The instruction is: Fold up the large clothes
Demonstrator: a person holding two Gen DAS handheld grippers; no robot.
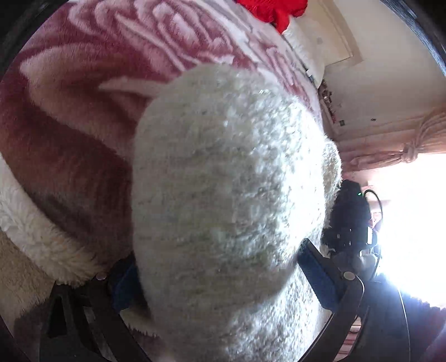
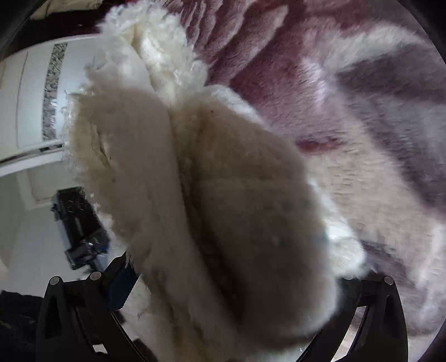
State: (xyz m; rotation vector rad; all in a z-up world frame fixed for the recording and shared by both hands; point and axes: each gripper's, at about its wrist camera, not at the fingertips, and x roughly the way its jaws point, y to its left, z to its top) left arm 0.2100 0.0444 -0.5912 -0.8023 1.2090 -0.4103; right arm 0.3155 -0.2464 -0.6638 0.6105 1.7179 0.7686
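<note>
A large plush blanket, maroon and pink with a rose pattern [image 1: 111,69] and a white fleecy underside [image 1: 228,172], fills both views. My left gripper [image 1: 223,278] is shut on a thick bunch of the white fleece, which bulges out between its blue-padded fingers [image 1: 317,275] and hides the tips. My right gripper [image 2: 223,284] is shut on a folded edge of the same blanket [image 2: 211,195], cream fleece outward, with the maroon side [image 2: 348,97] hanging to the right. The right gripper's body [image 1: 348,220] shows in the left wrist view; the left gripper's body [image 2: 80,231] shows in the right wrist view.
A red cloth [image 1: 276,9] lies at the top past the blanket. A pink tied curtain [image 1: 404,150] hangs by a bright window [image 1: 412,222]. A white wardrobe door [image 2: 33,97] stands at the left. Beige carpet [image 1: 16,278] shows at the lower left.
</note>
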